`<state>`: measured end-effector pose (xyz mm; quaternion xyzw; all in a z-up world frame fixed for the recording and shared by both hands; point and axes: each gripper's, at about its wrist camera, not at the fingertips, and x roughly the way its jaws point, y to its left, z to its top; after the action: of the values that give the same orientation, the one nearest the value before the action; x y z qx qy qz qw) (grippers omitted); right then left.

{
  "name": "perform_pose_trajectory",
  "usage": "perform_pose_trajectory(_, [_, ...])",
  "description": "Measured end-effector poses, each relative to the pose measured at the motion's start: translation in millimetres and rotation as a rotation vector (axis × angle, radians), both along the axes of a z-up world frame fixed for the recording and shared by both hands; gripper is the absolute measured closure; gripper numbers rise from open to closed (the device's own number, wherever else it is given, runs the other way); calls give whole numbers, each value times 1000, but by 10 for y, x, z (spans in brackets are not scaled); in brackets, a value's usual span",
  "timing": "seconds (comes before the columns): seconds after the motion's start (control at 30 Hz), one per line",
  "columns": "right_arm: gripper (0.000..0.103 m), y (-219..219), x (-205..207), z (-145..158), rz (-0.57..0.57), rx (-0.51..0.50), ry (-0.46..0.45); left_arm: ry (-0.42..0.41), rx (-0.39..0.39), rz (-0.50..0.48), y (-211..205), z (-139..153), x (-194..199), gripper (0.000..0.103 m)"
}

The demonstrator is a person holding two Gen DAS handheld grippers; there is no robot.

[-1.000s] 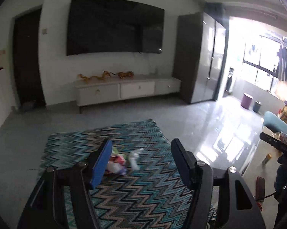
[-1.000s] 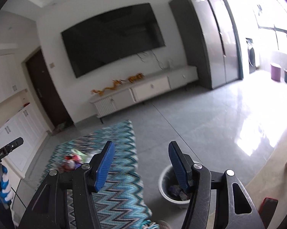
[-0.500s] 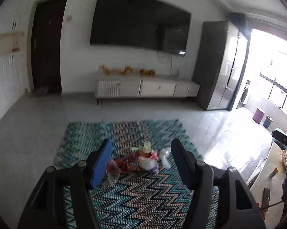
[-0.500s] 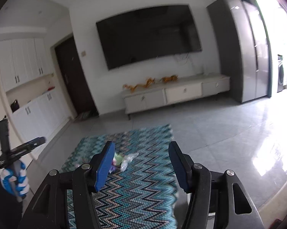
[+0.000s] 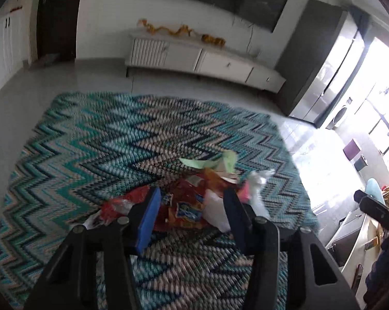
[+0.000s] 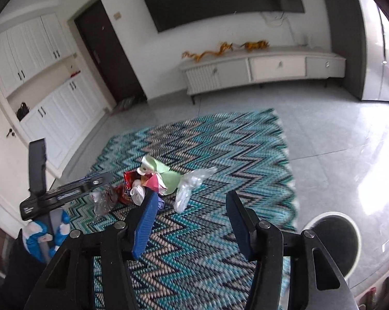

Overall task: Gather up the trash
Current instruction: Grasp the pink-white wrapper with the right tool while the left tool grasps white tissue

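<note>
Both grippers dropped toward the trash pile (image 5: 207, 196) — jaws closing, empty.

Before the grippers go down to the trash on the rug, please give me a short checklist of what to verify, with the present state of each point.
1. Trash pile lies loose on the rug, nothing on top of it: ok.
2. Left gripper is lined up with the red wrappers: ok. Its jaws are closing, and nothing is pressed between them.
3. Right gripper is lined up with a piece: not ok. The clear plastic lies ahead of it, to its left; the jaws are closing on nothing.
4. Trash bin is near, on the floor beside the rug: ok.
5. Room left in the bin: cannot tell.
</note>
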<state>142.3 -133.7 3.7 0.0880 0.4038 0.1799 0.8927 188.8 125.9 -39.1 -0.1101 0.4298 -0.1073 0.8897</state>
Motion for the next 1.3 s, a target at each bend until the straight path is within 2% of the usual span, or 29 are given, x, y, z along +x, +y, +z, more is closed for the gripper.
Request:
perform_pose_trajectory(0.23, [51,534,495,-437,95,11,79,55,-27,17,78,-350,366,55])
perform_pose_trajectory(0.5, [52,933,950,-839,145,61,146,72,-38,7,105,-467,407,55])
perform_pose_trajectory(0.57, [59,994,985,-956,164,64,176,73,-34,-1,95,-485,391,55])
perform_pose_trajectory(0.67, [70,1009,915,-1051,214,73,201,63,-23,-34,43,-479,304,55])
perform_pose_trajectory(0.83, [78,855,578,-1028,264,60,174,35,6,-115,-153,-414,-7,55])
perform_pose_trajectory(1.03, [80,427,123,-961,243,60,169,32,2,-168,-321,-426,-347,55])
perform_pose_trajectory(1.3, [81,-160,-310,-936,146,113,161,31,-38,-159,-261,-377,-632,55])
